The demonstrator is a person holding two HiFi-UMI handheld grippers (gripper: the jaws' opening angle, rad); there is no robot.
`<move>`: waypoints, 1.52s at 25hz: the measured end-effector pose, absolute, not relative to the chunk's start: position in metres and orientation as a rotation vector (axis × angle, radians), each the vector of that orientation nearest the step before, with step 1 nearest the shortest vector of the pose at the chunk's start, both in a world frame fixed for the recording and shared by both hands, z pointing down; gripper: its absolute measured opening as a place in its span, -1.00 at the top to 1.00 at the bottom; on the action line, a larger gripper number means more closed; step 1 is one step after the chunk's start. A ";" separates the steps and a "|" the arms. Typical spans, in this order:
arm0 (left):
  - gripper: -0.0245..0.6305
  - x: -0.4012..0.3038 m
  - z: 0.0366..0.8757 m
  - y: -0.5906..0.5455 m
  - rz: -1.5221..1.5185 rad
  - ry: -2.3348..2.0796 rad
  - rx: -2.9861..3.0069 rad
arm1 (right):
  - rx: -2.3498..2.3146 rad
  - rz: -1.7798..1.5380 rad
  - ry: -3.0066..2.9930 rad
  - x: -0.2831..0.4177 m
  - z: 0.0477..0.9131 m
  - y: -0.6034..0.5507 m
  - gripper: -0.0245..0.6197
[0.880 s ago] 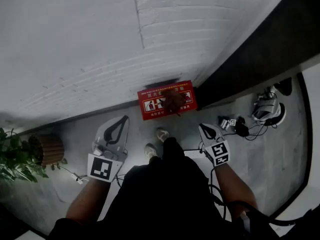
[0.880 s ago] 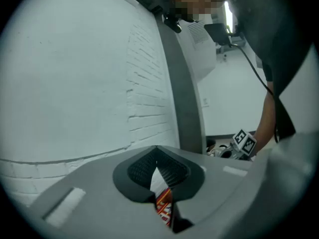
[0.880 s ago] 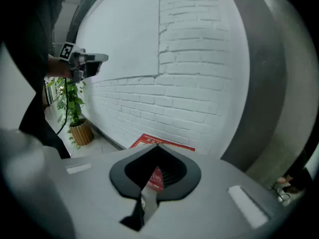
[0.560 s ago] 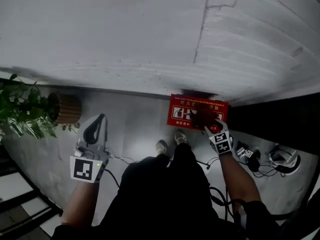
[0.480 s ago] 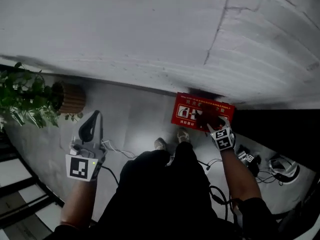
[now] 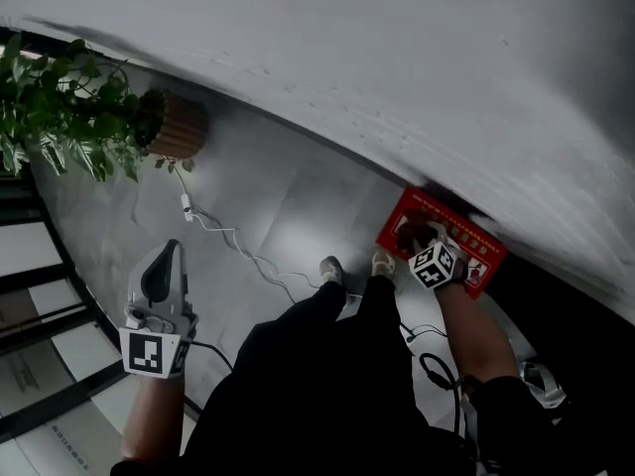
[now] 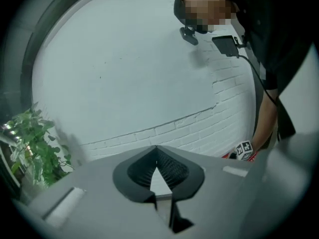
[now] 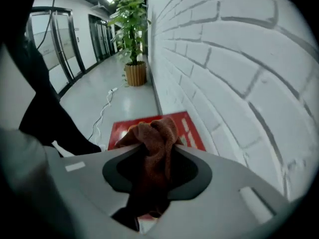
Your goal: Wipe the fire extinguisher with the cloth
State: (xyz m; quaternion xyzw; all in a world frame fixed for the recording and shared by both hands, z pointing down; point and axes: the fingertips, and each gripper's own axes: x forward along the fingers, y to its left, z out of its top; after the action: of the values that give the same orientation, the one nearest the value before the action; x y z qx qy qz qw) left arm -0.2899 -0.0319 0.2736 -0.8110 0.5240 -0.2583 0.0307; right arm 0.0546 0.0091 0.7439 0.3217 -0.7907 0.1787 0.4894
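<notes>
Though the red box carries lettering, it's illegible.

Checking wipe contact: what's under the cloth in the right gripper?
A red box with white print, flat on the floor beside the brick wall. The cloth hides its middle; whether it touches can't be told. No extinguisher body shows.

The left gripper has its jaws closed tip to tip, with nothing between them. Straight ahead of it stands a white brick wall, and a leafy plant is off to its left. To its right, a person's forearm reaches down to a marker cube (a red sliver shows just beside it).
</notes>
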 end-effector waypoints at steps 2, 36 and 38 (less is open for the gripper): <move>0.93 -0.298 0.275 -0.026 -0.820 1.636 -2.478 | 0.831 0.443 -1.951 0.034 0.741 -0.033 0.53; 0.93 -0.289 0.264 -0.025 -0.642 1.647 -2.528 | 0.965 0.406 -1.781 0.154 0.704 -0.001 0.57; 0.93 -0.288 0.260 -0.013 -0.712 1.606 -2.489 | 0.867 0.360 -1.893 0.084 0.709 -0.033 0.57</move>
State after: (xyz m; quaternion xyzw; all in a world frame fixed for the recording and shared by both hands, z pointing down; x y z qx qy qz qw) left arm -0.2880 -0.0125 0.2596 -0.8162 0.5265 -0.2333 0.0474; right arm 0.0841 -0.0326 0.7093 0.3572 -0.7800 0.1482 0.4920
